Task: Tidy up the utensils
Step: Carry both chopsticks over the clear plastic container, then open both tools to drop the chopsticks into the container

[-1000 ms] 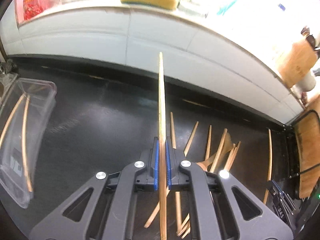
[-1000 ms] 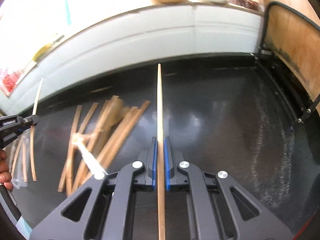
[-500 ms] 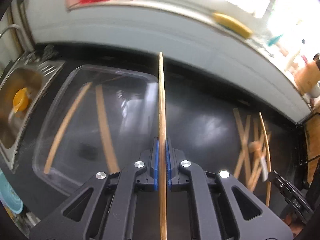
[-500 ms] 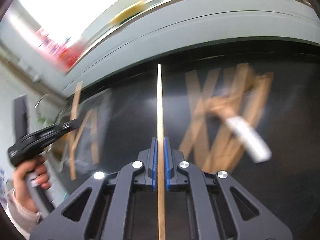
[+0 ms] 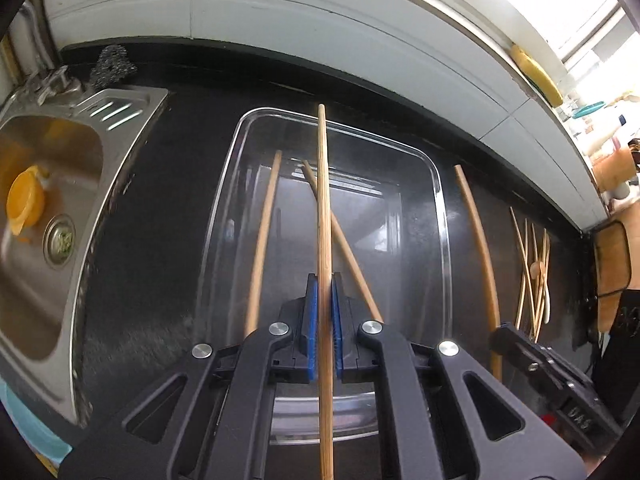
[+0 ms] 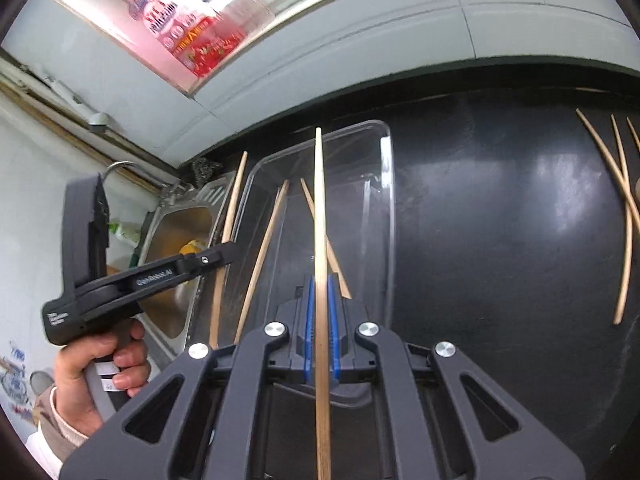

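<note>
Left gripper [image 5: 325,322] clamped on a chopstick [image 5: 322,208], right gripper [image 6: 320,326] clamped on another chopstick [image 6: 319,216]; each stick runs straight out past my fingertips. Clear tray [image 5: 439,216] lies just below and ahead of both tips, its length along the sticks. Left sits more squarely over it, so left likely drops first.

Daylight enters from the window [image 5: 592,36] at upper right and overexposes that corner. Glare patches lie on the glossy black surface [image 6: 500,240]. Fisheye distortion bends the edges of both views. The sink [image 5: 48,216] and the red packaging [image 6: 188,36] are motion-blurred.
</note>
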{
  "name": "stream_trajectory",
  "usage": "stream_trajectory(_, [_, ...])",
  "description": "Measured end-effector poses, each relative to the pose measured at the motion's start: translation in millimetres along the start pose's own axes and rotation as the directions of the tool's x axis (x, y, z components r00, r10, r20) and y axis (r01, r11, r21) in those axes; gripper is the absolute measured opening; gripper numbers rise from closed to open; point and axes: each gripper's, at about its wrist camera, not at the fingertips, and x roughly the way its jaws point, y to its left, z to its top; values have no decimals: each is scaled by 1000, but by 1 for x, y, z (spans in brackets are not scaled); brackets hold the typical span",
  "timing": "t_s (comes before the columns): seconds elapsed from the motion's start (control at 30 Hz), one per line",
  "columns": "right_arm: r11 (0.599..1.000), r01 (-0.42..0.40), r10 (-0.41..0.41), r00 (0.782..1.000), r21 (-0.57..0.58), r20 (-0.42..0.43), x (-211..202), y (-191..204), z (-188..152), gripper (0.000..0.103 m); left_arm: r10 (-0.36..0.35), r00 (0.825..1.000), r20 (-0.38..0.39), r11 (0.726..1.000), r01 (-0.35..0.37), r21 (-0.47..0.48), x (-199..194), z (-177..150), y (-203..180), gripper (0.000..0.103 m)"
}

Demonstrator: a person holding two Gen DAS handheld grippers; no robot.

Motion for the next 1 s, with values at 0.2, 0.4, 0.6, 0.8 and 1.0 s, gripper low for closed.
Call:
stream_trajectory(0.2, [995, 98, -98, 995, 7, 25, 12, 14, 0, 7, -6, 1000, -15, 999, 7, 51, 5, 22, 14, 6])
stream_trajectory(0.4, [981, 188, -187, 982, -39, 26, 37, 33, 2, 7, 4, 999, -32, 998, -2, 63, 14, 29, 24, 6])
stream_trajectory(0.6, [899, 357, -340, 934, -253, 108, 52, 56, -12, 93, 16, 999, 33, 999, -17, 28, -4, 51, 28, 97])
stream_trajectory(0.8, [852, 436, -381, 896, -290, 229, 33, 53, -22, 95, 25, 993, 117, 999, -27, 16, -27, 70, 26, 97])
stream_trajectory(1.0, [852, 482, -428, 867, -205, 257, 1, 16, -33, 96, -10, 996, 88, 998, 4, 70, -18, 61, -3, 97])
